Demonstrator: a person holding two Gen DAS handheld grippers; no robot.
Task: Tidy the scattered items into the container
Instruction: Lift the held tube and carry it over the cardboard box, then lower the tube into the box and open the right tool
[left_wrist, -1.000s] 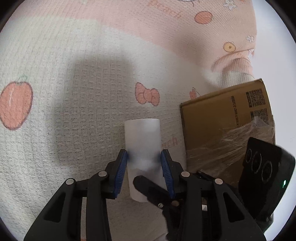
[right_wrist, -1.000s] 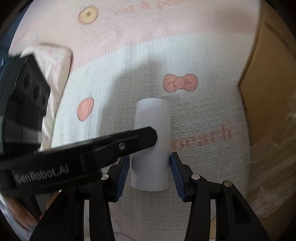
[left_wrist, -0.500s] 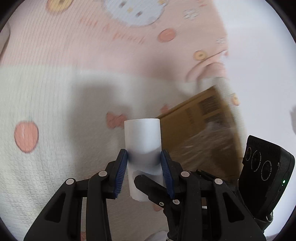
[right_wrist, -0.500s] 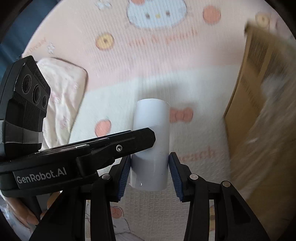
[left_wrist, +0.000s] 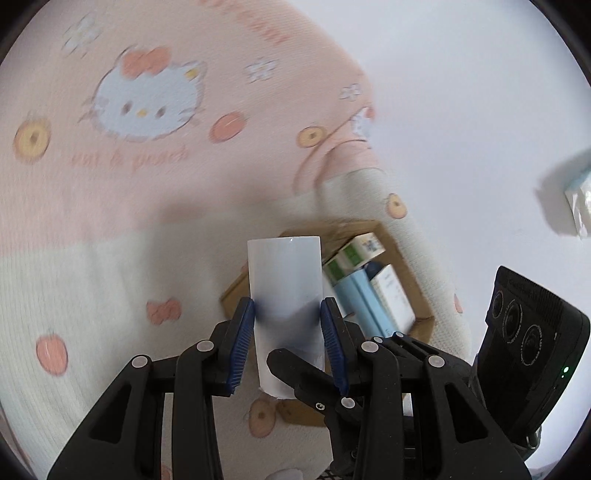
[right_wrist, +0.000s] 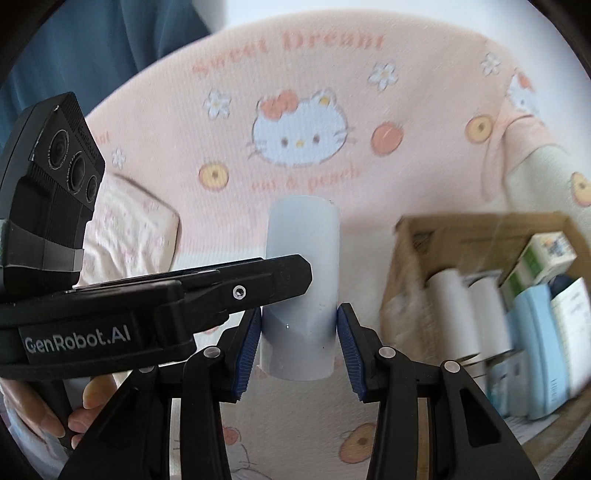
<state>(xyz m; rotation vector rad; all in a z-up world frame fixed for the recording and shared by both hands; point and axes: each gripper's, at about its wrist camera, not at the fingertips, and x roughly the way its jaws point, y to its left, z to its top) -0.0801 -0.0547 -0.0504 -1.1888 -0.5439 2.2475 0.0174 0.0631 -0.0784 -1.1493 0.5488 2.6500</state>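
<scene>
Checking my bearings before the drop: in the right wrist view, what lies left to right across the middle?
Black camera block of the left gripper → folded pale pink cloth → white plastic cylinder → brown cardboard box of white rolls and cartons.

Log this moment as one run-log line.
left gripper: shut on white tube | right gripper: shut on white tube | cardboard box: open, partly filled

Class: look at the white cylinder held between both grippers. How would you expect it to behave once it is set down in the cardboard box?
The white cylinder is round and smooth, so laid on its side it would probably roll. It keeps its shape between the left gripper and right gripper, so it seems fairly stiff. In the cardboard box, similar white rolls could stop it.
</scene>
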